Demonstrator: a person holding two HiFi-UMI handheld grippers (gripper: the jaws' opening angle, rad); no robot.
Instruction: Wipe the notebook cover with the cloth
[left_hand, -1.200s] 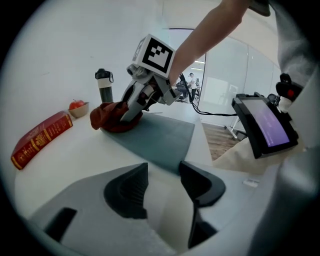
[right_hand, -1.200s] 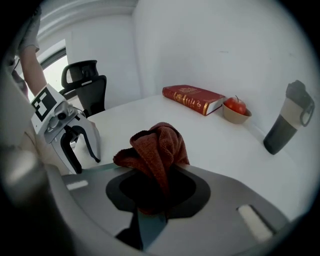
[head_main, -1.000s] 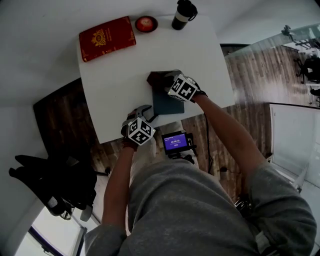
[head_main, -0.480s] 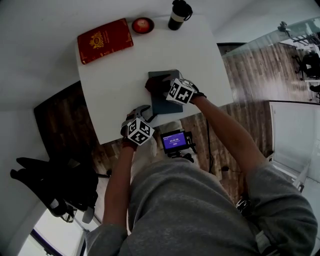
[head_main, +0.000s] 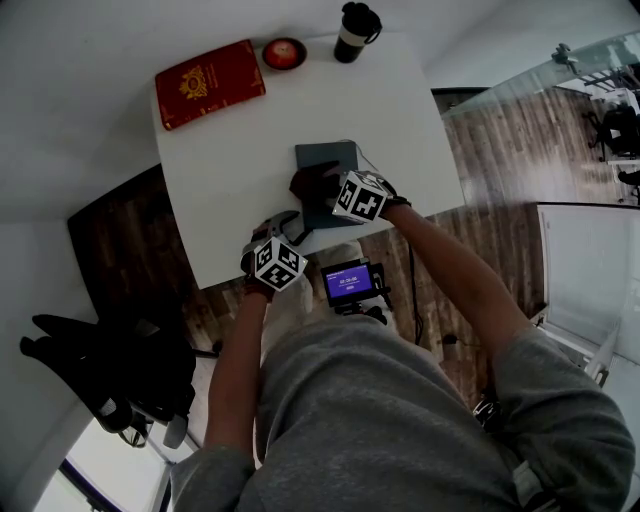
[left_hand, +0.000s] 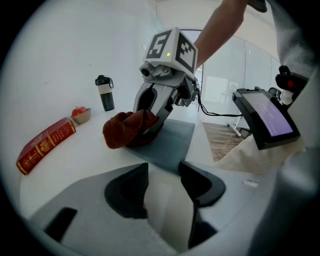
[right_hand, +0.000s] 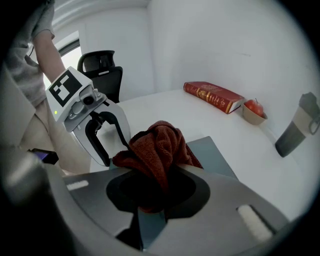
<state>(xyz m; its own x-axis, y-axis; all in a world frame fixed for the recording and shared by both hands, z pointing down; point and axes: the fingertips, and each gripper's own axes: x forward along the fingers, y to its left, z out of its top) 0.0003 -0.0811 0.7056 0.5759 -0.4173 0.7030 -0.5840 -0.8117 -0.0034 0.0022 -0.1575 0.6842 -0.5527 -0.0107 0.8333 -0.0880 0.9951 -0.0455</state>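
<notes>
Our left gripper (left_hand: 162, 187) sits by the table's near edge, jaws spread with nothing between them, just short of the grey notebook (left_hand: 172, 142). We pinch the bunched red-brown cloth (right_hand: 160, 145) in the right gripper (right_hand: 150, 200), and it lies on the notebook's cover. Farther back on the white table (head_main: 230, 150) stand a red book (head_main: 210, 82), a small bowl (head_main: 284, 52) and a dark mug (head_main: 355, 30).

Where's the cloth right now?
Centre of the head view: the cloth is bunched in the right tool, resting on the grey notebook near the front edge of the table, just ahead of the open left tool.
</notes>
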